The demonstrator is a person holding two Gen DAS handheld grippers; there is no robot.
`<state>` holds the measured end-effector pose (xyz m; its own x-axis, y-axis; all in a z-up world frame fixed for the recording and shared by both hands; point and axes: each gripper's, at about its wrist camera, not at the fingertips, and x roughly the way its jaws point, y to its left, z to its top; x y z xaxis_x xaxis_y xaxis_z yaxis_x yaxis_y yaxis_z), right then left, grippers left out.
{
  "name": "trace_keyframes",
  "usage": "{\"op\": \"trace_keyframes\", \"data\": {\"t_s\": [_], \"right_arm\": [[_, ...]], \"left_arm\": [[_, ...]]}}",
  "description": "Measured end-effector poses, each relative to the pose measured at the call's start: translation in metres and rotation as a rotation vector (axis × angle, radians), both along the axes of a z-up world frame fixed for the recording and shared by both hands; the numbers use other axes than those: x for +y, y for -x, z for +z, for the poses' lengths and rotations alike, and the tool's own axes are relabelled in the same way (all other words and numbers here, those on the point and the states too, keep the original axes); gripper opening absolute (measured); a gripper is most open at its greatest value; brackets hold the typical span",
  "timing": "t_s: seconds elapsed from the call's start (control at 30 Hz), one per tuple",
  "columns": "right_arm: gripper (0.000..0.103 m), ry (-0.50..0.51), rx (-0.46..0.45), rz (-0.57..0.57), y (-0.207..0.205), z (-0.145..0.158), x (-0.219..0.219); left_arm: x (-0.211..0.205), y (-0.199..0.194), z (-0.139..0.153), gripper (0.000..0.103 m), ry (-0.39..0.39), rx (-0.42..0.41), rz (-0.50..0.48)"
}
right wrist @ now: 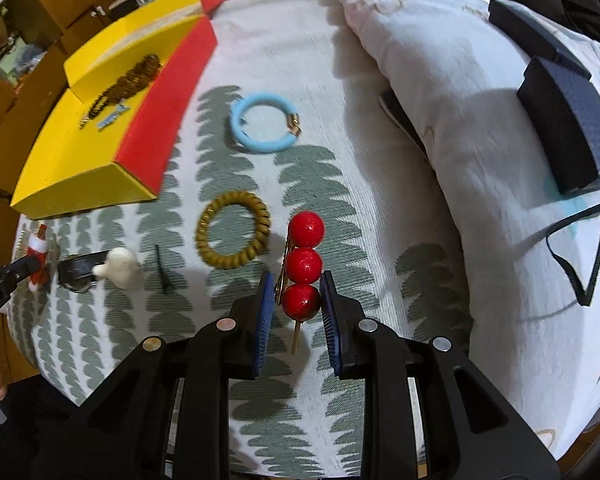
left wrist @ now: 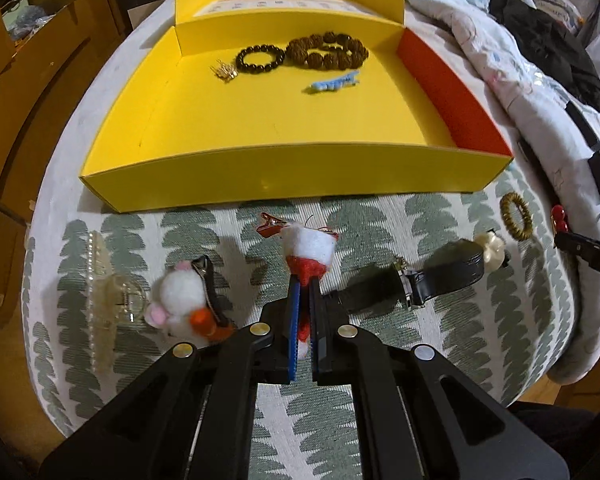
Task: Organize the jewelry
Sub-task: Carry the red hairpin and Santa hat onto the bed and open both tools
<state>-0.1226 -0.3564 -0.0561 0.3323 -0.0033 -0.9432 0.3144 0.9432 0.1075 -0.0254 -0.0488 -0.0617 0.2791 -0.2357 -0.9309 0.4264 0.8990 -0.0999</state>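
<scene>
Left gripper is clamped on the red-and-white felt clip, just off the front wall of the yellow box on the bed. Right gripper is squeezing the red three-ball hairpin beside the coil hair tie.

Both tools point steeply downward: the left tool has its blue pads pressed nearly together on a red-and-white felt clip, while the right tool stands part-way apart, its pads clamping the lowest ball of a red bead hairpin.
</scene>
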Motion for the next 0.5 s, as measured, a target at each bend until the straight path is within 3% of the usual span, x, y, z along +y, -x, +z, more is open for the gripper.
{"op": "trace_keyframes", "data": {"t_s": [0.5], "right_arm": [[0.027,0.032,0.032,-0.011,-0.008,-0.011,-0.001]], "left_arm": [[-0.004,-0.006,-0.015,0.004,-0.015,0.039,0.012]]}}
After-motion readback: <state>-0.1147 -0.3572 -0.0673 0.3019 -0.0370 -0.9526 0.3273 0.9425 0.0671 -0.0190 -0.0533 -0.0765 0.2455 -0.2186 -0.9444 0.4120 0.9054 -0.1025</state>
